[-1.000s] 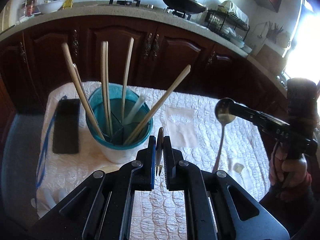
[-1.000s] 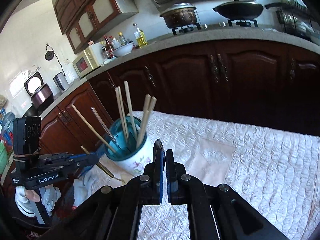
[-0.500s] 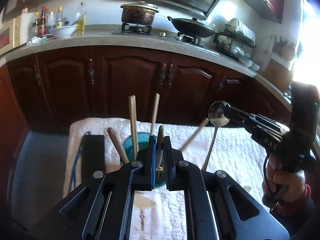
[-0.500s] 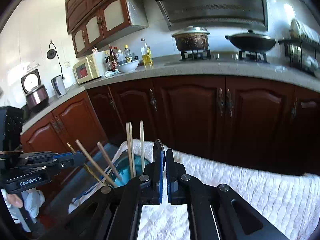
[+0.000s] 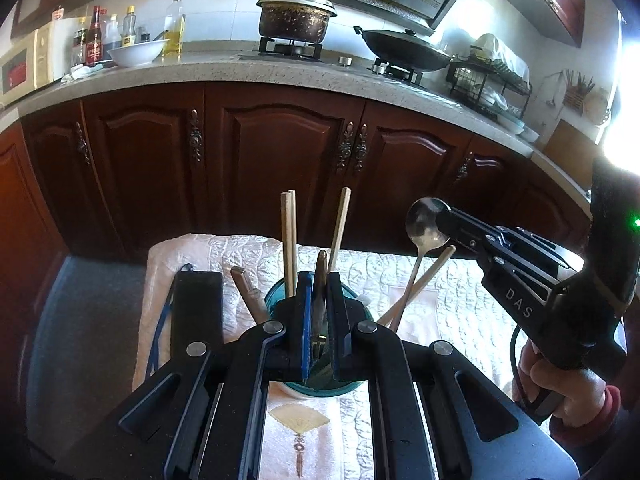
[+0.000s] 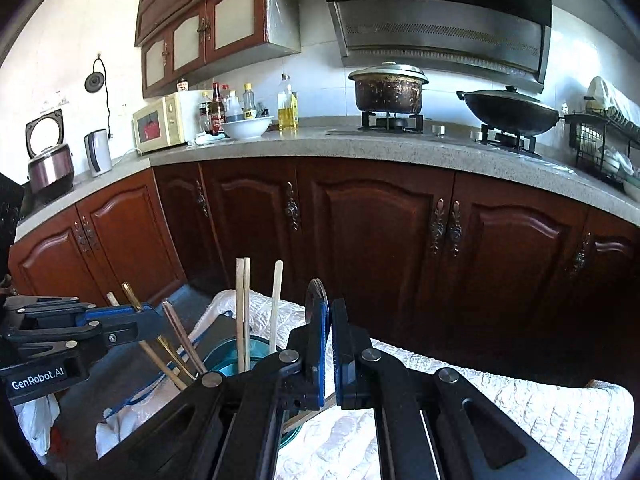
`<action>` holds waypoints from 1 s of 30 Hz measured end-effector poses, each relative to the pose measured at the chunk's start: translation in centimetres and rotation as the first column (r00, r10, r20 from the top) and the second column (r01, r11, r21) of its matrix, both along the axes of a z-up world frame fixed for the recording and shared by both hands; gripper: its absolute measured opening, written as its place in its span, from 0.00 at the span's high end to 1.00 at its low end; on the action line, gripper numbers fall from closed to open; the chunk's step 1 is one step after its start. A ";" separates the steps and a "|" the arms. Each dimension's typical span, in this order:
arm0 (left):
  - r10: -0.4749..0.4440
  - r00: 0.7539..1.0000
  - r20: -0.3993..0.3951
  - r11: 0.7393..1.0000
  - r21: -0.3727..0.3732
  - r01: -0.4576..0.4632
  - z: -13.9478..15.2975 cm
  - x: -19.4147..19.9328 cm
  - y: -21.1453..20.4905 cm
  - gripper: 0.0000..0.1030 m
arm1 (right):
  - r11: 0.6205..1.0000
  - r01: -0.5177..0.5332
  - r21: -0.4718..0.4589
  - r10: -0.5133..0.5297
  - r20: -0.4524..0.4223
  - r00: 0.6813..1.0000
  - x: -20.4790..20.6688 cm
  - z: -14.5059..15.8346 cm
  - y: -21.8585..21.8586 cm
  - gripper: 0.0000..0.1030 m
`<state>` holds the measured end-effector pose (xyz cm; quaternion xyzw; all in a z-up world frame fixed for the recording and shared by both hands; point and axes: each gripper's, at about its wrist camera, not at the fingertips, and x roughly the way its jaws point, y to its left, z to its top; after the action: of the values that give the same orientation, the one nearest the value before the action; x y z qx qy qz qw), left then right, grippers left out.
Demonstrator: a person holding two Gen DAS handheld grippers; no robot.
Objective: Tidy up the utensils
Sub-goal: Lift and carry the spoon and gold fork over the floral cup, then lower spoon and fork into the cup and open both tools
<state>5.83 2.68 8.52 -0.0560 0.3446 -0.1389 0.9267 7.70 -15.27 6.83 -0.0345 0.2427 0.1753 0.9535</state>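
Both grippers are rising away from the teal-rimmed utensil cup (image 5: 280, 294), which now sits lower in each view than a second ago. The left gripper (image 5: 319, 300) is clamping its fingers on a slim gold-toned utensil (image 5: 320, 280) above the cup. The right gripper (image 6: 330, 312) is clenching the bowl of a silver metal spoon (image 5: 424, 222), its handle hanging toward the quilted white tabletop (image 5: 460, 300). Wooden chopsticks (image 5: 289, 236) are standing in the cup.

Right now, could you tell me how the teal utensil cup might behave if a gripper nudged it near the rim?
The teal cup probably tips fairly easily: it looks narrow, and tall chopsticks lean out above its rim. It stands on a quilted cloth, so it may catch and rock rather than slide.
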 end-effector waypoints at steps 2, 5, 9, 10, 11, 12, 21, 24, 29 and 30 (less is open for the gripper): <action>0.001 1.000 -0.004 1.000 0.000 -0.001 -0.1 0.2 -0.1 0.94 | 1.000 0.008 -0.003 -0.008 0.003 1.000 0.3 -0.1 0.1 0.98; 0.002 1.000 -0.007 1.000 0.002 -0.002 -0.2 0.2 -0.1 0.94 | 1.000 0.010 0.000 -0.010 -0.005 1.000 0.7 -0.5 0.1 0.98; -0.001 1.000 -0.007 1.000 -0.001 0.001 -0.2 0.2 -0.2 0.94 | 1.000 0.010 -0.009 -0.010 -0.007 1.000 0.9 -0.9 0.3 0.98; -0.006 1.000 -0.008 1.000 -0.005 0.006 -0.1 0.2 -0.3 0.94 | 1.000 0.009 -0.010 -0.009 -0.008 1.000 1.0 -0.9 0.3 0.98; -0.013 1.000 -0.009 1.000 -0.009 0.013 0.0 0.1 -0.3 0.94 | 1.000 0.009 -0.010 -0.010 -0.008 1.000 1.0 -0.9 0.3 0.98; -0.019 1.000 -0.009 1.000 -0.012 0.019 0.1 0.0 -0.4 0.94 | 1.000 0.011 -0.010 -0.011 -0.008 1.000 1.1 -0.9 0.3 0.98; -0.068 0.997 -0.026 0.998 -0.012 0.068 -0.6 -1.2 -1.8 0.94 | 0.999 0.029 -0.024 -0.029 -0.003 1.000 1.4 -1.2 0.4 0.98; -0.065 0.997 -0.047 0.998 -0.011 0.065 -1.6 -1.0 -2.0 0.94 | 0.999 0.035 -0.038 -0.035 0.003 0.999 1.4 -1.3 0.6 0.98; -0.039 0.997 -0.066 0.999 0.004 0.040 -2.9 -0.8 -2.1 0.94 | 0.999 0.032 -0.037 -0.031 0.005 0.999 1.4 -1.6 0.8 0.98; -0.036 0.997 -0.068 0.999 0.005 0.036 -3.0 -0.7 -2.0 0.94 | 0.999 0.031 -0.038 -0.031 0.006 1.000 1.4 -1.7 0.9 0.98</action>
<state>5.09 0.64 5.52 -0.0513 0.3771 -0.1525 0.9121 9.06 -14.41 5.12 -0.0493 0.2440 0.1558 0.9559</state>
